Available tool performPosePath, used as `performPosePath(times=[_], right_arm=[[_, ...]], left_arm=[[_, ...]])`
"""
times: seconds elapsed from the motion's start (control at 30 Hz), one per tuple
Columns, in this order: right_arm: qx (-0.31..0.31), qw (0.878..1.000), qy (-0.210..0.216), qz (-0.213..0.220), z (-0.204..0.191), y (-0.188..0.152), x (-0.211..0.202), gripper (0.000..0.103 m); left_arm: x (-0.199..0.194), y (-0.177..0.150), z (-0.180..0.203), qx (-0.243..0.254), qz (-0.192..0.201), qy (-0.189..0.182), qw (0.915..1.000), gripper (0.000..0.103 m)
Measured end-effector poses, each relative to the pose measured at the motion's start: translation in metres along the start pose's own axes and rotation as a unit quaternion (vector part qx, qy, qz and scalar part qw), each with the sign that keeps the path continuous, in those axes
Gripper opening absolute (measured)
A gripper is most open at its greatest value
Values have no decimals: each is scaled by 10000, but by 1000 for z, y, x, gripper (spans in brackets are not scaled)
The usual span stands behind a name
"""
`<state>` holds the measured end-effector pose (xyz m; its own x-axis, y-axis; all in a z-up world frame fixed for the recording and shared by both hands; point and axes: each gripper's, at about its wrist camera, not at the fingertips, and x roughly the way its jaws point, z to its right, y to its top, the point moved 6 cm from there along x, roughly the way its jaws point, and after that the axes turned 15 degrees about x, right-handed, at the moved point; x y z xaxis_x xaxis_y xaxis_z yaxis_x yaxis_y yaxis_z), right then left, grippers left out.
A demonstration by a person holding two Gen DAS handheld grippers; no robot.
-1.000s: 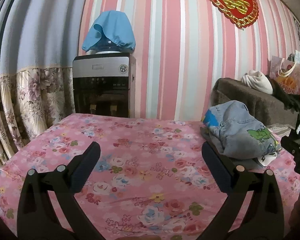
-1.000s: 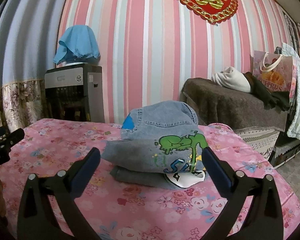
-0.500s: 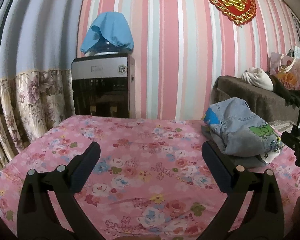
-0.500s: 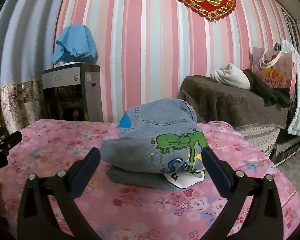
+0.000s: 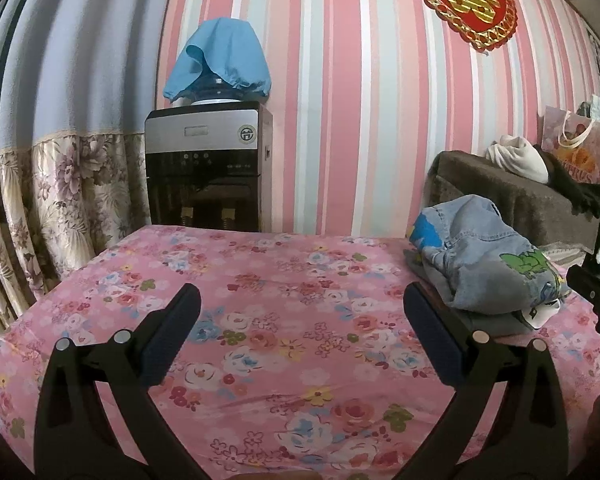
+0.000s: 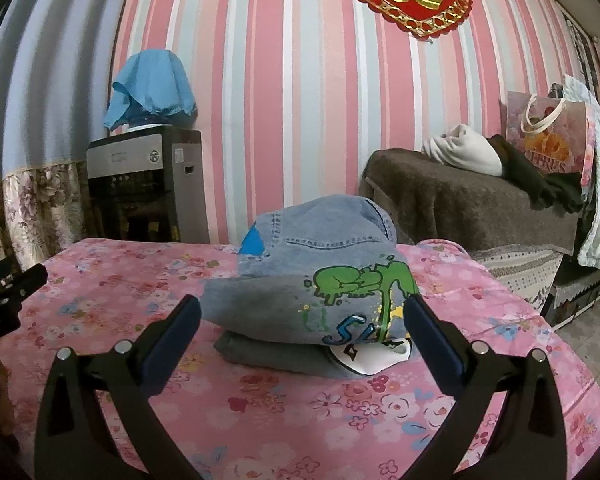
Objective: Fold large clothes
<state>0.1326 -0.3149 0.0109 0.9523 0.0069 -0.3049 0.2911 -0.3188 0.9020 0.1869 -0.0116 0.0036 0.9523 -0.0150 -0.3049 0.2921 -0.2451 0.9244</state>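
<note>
A folded denim jacket with a green cartoon print lies on top of a folded grey garment on the pink floral table cover. The pile also shows at the right in the left wrist view. My right gripper is open and empty, just in front of the pile, jaws wide on either side of it, touching nothing. My left gripper is open and empty over the bare cover, left of the pile. The right gripper's tip shows in the left wrist view.
A water dispenser with a blue cloth over its bottle stands behind the table against the striped wall. A floral curtain hangs at the left. A brown covered bench with clothes and a gift bag stands at the right.
Both grippers have drawn back and dropped slightly, so the table and pile sit a little lower and nearer in view. Both stay open. The pile has not moved.
</note>
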Motion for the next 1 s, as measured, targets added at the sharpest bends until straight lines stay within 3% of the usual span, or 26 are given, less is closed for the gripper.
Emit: performPosePath(times=[1.0], right_arm=[[81,9999,0,-138,0,-2,-2,101]], left_arm=[[-7,5,-1,21,77,20,10000,100]])
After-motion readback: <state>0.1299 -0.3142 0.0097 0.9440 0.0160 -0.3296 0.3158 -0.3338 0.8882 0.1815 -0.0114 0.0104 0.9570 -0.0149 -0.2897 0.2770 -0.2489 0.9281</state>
